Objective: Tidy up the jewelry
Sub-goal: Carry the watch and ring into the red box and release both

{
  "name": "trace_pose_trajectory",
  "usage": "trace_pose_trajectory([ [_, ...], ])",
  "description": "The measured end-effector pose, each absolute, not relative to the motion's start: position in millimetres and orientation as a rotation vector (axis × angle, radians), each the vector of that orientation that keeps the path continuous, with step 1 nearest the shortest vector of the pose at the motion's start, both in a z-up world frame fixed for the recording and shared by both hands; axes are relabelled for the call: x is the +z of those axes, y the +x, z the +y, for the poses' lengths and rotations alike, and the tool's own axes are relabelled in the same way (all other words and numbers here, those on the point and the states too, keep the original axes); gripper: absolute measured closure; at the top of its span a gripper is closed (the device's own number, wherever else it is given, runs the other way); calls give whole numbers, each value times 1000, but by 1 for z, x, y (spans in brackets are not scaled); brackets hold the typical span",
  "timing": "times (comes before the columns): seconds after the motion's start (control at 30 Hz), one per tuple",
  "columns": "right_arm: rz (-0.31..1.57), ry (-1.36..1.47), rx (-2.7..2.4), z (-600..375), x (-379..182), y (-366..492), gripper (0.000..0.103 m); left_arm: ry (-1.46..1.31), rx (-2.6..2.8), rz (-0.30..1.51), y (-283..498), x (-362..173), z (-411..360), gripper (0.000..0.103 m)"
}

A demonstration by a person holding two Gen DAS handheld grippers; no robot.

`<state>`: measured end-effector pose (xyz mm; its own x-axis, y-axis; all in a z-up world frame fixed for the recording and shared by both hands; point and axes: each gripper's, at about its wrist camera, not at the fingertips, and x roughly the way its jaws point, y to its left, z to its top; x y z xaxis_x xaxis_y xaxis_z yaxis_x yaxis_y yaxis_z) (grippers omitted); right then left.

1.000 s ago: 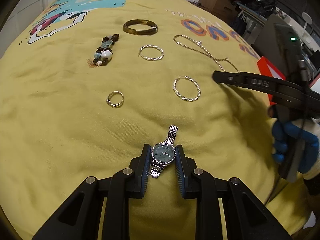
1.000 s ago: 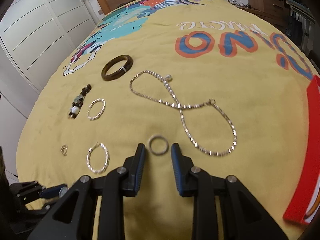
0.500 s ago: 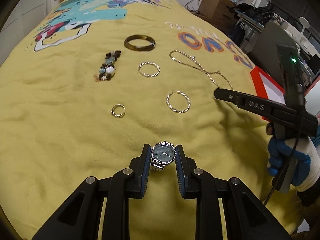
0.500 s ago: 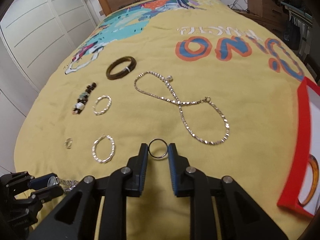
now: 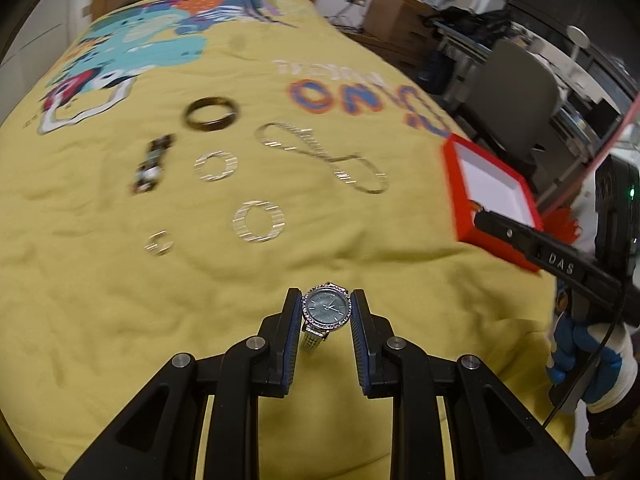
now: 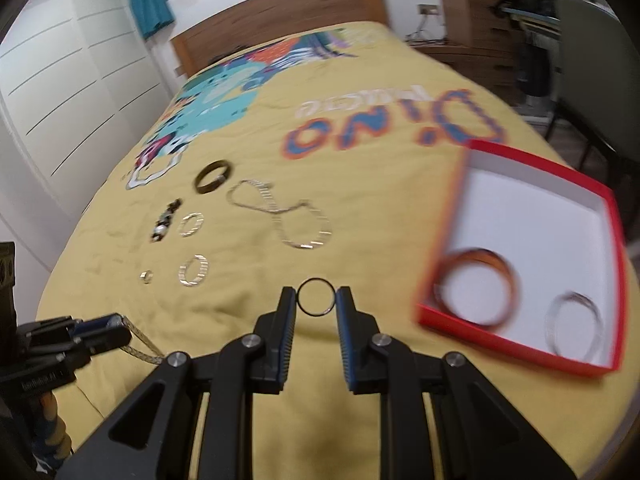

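Note:
My left gripper (image 5: pixel 326 312) is shut on a silver watch (image 5: pixel 325 311) with a dark dial, lifted off the yellow bedspread; its band hangs below the pads. My right gripper (image 6: pixel 316 297) is shut on a thin dark ring (image 6: pixel 316 297), held above the bed. A red box (image 6: pixel 532 264) with a white inside lies at right and holds an orange bangle (image 6: pixel 478 280) and a silver hoop (image 6: pixel 576 326). On the bedspread lie a brown bangle (image 5: pixel 211 113), a silver chain (image 5: pixel 320 156), a beaded bracelet (image 5: pixel 152 162), two twisted hoops (image 5: pixel 216 165) (image 5: pixel 259 221) and a small ring (image 5: pixel 159 242).
The yellow bedspread (image 5: pixel 120 320) fills both views, with a wooden headboard (image 6: pixel 280 12) at the far end. White wardrobe doors (image 6: pixel 60 92) stand at left. A chair and cluttered desks (image 5: pixel 520 80) stand to the right of the bed. A gloved hand (image 5: pixel 588 356) holds the right gripper.
Both grippers rose from the bedspread and swung right with the watch and the ring. The right gripper closed on the ring. The red box came into fuller view.

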<state>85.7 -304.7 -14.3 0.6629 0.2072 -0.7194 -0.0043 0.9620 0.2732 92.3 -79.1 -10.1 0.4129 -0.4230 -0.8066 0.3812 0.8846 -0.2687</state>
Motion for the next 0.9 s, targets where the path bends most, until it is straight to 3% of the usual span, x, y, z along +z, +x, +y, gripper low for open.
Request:
trace_pose_trajectory([
  [0.4,837,299,-118,-450,-23,67,84,92,-741,1022,138,1,-247,79],
  [0.7,888,300,-144,-494,-50,97,84,203,-815,1033,185,-17,-364,79],
  [0.9,925,278,-141,-501,-67,118,84,237,-790,1091,201,-48,-394,79],
])
